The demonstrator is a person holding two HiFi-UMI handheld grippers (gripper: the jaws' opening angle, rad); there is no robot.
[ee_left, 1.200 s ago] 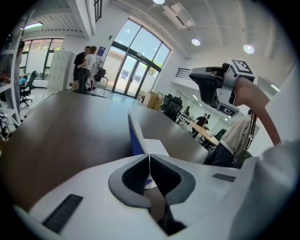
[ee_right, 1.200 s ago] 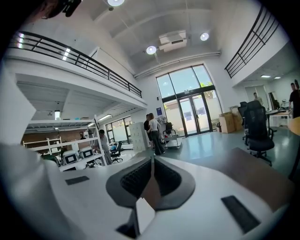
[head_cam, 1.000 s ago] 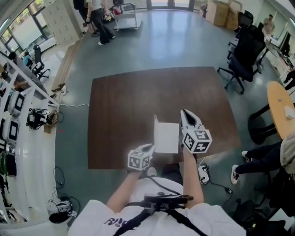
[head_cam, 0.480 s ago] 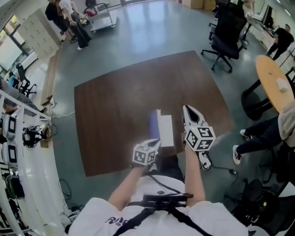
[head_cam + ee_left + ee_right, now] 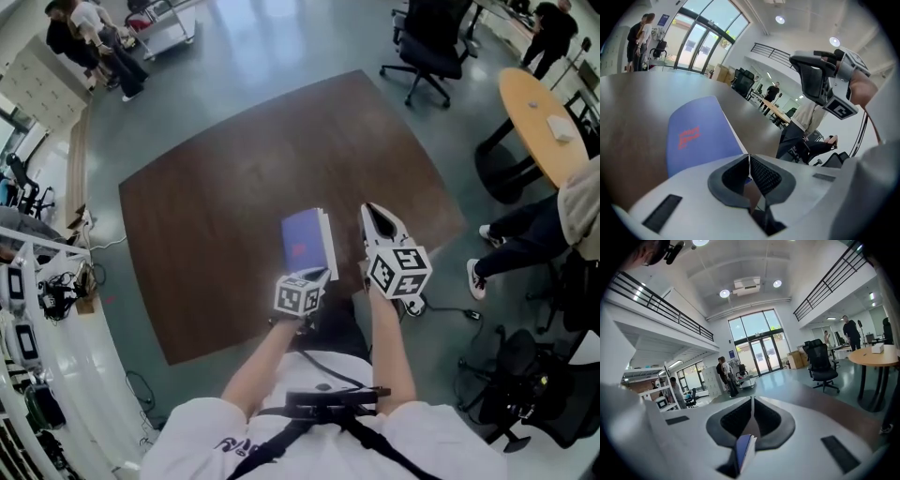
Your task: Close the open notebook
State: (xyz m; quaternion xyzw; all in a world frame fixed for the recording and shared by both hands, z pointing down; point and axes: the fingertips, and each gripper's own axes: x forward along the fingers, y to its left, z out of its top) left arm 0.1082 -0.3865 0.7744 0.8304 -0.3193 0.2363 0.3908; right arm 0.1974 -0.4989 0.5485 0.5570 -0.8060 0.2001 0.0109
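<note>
White page no longer seen: blue cover has been folded over, and notebook [image 5: 307, 239] is laid shut on surface [image 5: 216, 187]. Left hand-held gripper [image 5: 324, 274] closed, empty, at notebook's near corner; right hand-held gripper [image 5: 367, 210] closed, empty, just right of notebook. Closing judged done

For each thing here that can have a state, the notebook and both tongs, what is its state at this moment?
notebook: looks closed, blue cover up, lying flat on the table.
left tongs: shut, at the notebook's near edge; whether they pinch it cannot be told.
right tongs: shut, nothing between them, held to the right of the notebook.
</note>
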